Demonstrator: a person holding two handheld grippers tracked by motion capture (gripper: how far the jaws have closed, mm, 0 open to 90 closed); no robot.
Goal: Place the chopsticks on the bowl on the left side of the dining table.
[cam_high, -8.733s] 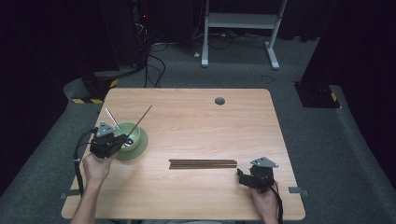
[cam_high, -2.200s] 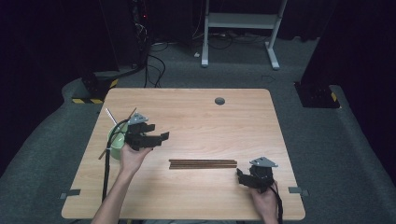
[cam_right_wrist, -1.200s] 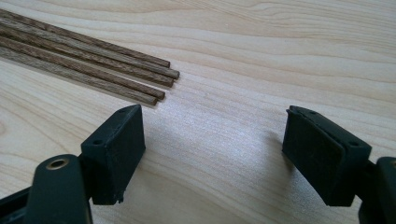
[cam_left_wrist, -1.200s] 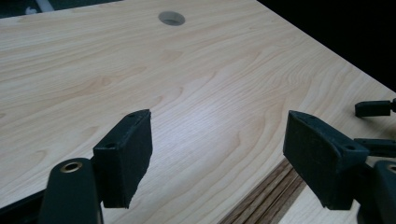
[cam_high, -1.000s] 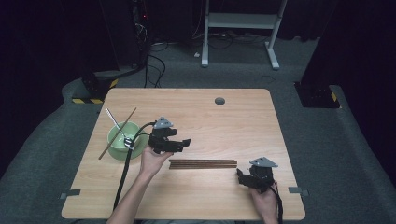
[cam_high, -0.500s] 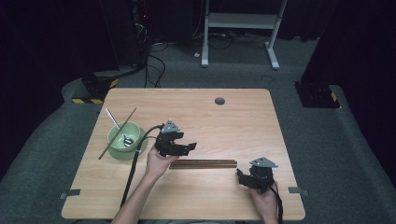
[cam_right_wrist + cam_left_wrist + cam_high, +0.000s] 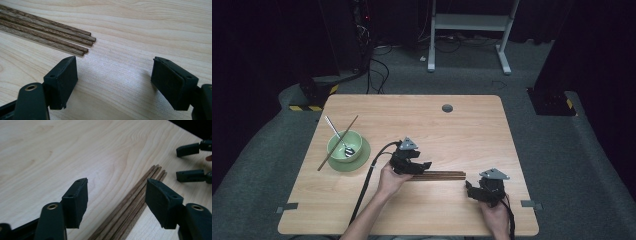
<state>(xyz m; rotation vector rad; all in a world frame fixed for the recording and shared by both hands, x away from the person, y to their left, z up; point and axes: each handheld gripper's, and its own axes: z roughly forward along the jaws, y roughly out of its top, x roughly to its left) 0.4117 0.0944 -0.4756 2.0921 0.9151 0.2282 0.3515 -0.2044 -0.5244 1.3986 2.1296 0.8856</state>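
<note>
Fingers (image 7: 76,202) closing astride unmarked chopsticks (image 7: 130,202).

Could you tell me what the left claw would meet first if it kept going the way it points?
Most likely the sticks: they lie on the table between the left claw's open jaws, just ahead and below. Further along that line sits the right claw, though depth is hard to judge.
</note>
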